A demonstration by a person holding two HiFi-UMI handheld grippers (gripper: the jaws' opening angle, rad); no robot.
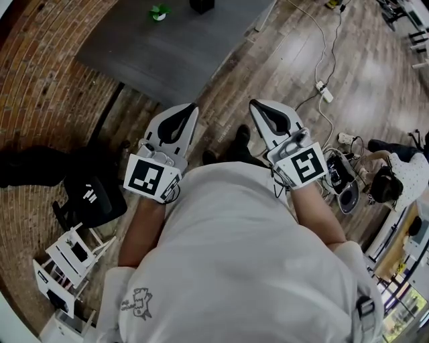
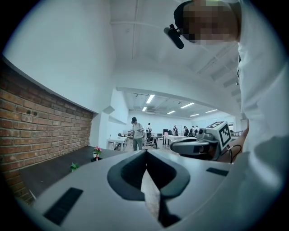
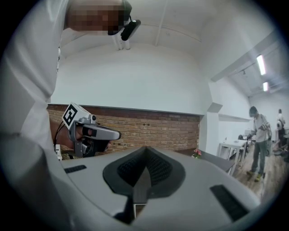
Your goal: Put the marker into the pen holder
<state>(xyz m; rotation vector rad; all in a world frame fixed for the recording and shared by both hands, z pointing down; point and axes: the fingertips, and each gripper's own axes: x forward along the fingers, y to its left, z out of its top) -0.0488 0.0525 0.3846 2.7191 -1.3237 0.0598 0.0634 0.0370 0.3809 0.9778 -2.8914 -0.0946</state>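
Observation:
No marker shows in any view. On the far dark table stand a small green plant and a black object cut off by the frame's top edge; I cannot tell whether that is the pen holder. The person holds both grippers close to the chest, well short of the table. My left gripper is shut with nothing between its jaws. My right gripper is shut and empty too. Each gripper shows in the other's view: the right gripper and the left gripper.
A black stool or bag and a white rack stand at the left on the floor. Cables and a power strip lie on the wooden floor at the right. A brick wall runs beside the table. A person stands far off.

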